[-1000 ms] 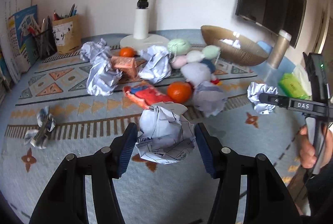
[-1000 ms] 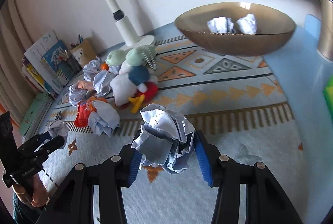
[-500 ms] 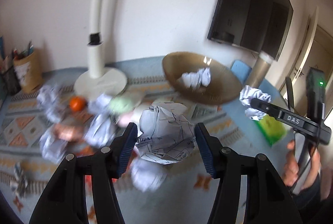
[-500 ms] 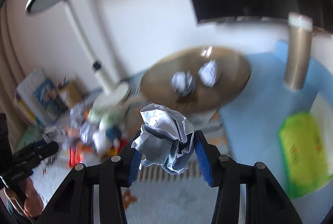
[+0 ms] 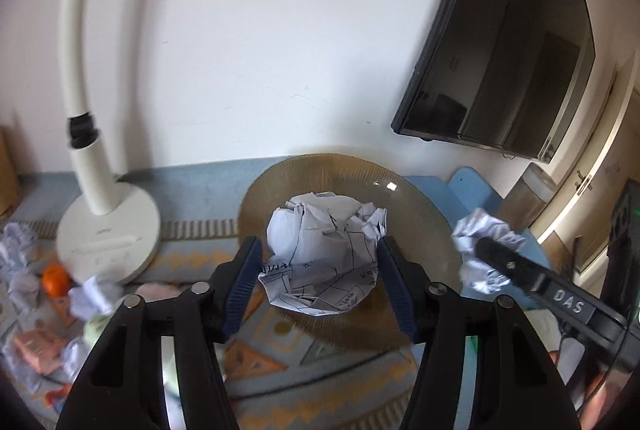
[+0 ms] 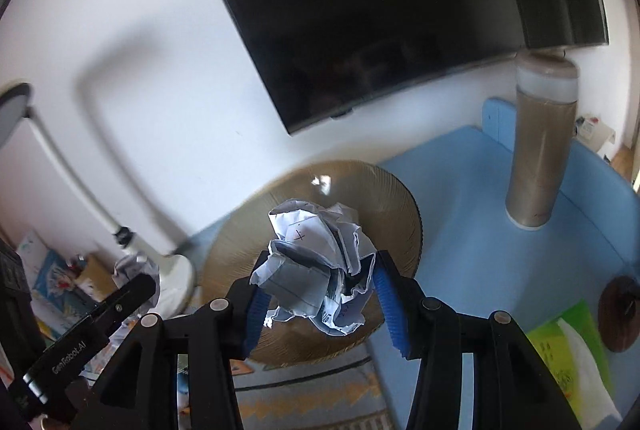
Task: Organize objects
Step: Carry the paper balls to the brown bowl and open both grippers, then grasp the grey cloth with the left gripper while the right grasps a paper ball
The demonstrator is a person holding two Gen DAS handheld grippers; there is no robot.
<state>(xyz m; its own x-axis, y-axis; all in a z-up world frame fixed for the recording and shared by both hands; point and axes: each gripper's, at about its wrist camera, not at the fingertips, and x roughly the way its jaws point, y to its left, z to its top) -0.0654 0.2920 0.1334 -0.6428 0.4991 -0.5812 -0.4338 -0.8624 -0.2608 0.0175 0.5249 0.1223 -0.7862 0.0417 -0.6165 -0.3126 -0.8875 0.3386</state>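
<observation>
The left hand-held gripper is clamping a crumpled paper ball between its blue pads, hovering in front of the brown ribbed bowl on the tabletop. The right hand-held gripper is likewise gripping its own paper wad – the same bowl lying just ahead of its fingers.

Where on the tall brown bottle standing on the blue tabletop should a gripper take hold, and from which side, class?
Probably around the middle of the tall brown bottle, fingers level, one on each side. It stands upright, round and narrow, so a side grasp suits it. Come from the open blue tabletop in front, since the wall is close behind.
</observation>
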